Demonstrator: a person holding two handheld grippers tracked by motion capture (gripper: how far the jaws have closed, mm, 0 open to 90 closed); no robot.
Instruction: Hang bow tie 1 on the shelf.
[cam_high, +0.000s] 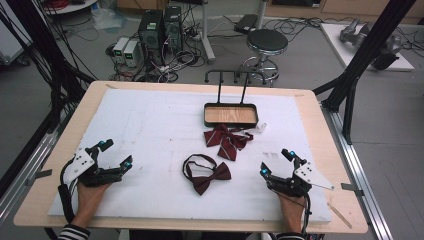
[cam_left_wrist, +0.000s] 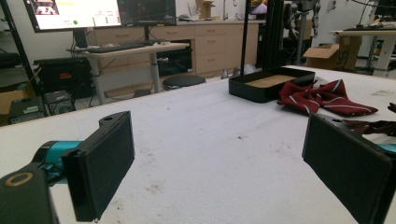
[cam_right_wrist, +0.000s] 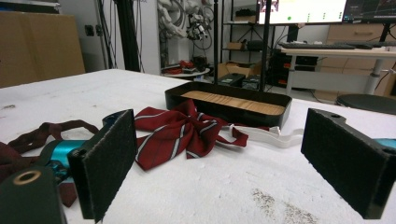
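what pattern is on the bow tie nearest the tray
Dark red with white diagonal stripes; clearest in the right gripper view.

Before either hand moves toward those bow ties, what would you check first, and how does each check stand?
1. Left tool open and holding nothing: ok, its jaws stand wide over bare mat.
2. Right tool open and holding nothing: ok, jaws wide apart, nothing between them.
3. Plain bow tie free to pick: ok, it lies flat on the white mat between the tools, its strap looped behind it.
4. Striped bow tie clear of the tray: ok, it lies just in front of the tray, outside it.
5. Tray ready to receive: ok, its wooden floor is bare.
6. Striped tie's white strap untangled: cannot tell.
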